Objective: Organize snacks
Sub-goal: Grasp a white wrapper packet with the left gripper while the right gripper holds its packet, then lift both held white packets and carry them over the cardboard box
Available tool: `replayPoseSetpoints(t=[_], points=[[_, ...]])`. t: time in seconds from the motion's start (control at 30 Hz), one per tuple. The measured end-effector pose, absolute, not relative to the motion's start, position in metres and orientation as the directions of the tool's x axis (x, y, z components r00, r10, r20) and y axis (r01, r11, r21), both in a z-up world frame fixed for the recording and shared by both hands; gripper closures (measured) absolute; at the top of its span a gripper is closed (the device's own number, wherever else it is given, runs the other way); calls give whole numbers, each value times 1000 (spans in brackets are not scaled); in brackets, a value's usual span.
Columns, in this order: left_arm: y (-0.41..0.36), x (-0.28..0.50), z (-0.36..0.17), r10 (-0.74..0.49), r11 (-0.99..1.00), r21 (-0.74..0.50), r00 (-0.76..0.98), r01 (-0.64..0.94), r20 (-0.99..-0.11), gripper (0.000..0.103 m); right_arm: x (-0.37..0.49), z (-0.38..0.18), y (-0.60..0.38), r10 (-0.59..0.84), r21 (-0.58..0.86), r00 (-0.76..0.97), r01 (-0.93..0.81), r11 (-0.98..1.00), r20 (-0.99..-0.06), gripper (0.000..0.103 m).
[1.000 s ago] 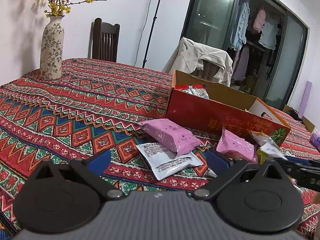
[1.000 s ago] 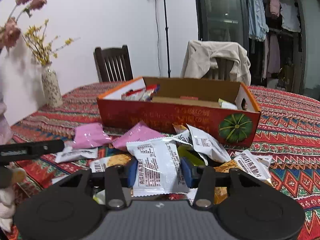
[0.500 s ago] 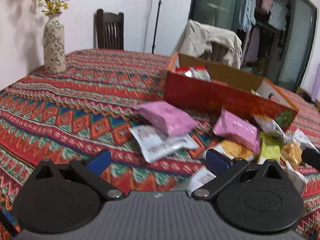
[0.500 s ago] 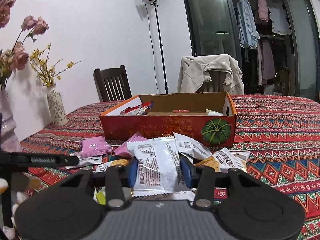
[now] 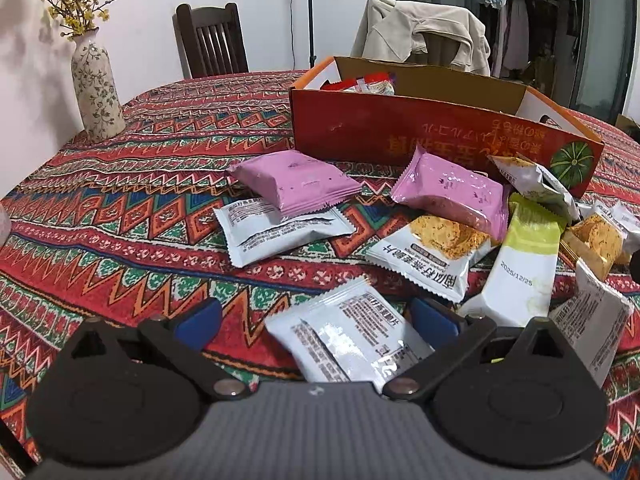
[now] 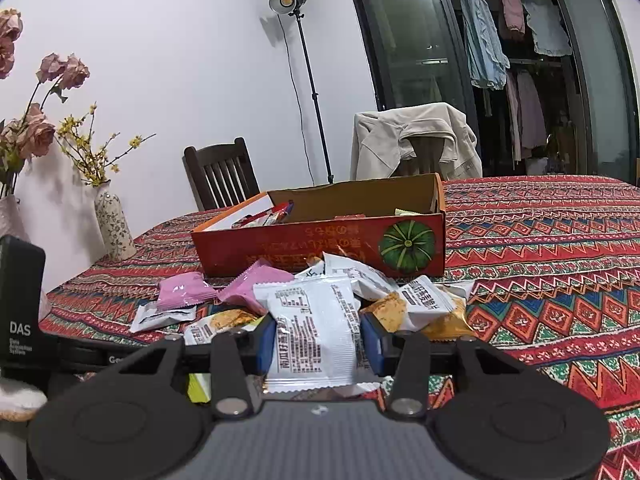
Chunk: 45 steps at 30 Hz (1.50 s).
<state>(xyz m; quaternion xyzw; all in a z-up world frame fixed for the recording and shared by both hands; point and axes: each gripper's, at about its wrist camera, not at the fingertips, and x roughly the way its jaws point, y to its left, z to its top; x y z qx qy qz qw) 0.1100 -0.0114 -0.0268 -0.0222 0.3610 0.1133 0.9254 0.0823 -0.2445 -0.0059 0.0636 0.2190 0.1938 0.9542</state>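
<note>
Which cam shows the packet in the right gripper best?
Right wrist view: the white packet sits upright and centred between the right gripper's blue pads, printed back fully lit. The left wrist view does not show it; only loose packets and the red box appear there.

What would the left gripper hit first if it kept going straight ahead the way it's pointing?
Most likely the white packet lying on the tablecloth between the open left gripper's fingers. It points downward, so that packet comes first; depth is hard to judge.
</note>
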Motion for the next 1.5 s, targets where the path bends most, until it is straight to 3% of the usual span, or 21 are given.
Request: replayPoseSetpoints(t=[0.43,0.57,0.67,1.5], points=[[-2,95,-26,146,981,8,712,-194,-687,2,79,-12,-249,421,228,818,-357,906,-391,59],[1,90,-20,133,984,-4,736,-180,-664,43,76,-10,-249,416,223,822,-355,908,-389,59],[8,88,-18,96,985,-45,747,-167,-658,51,73,-8,-250,413,219,824,-353,910,-387,59],[20,81,16,17,986,-132,851,-100,-524,54,73,13,-229,393,155,844,-361,920,-365,59]])
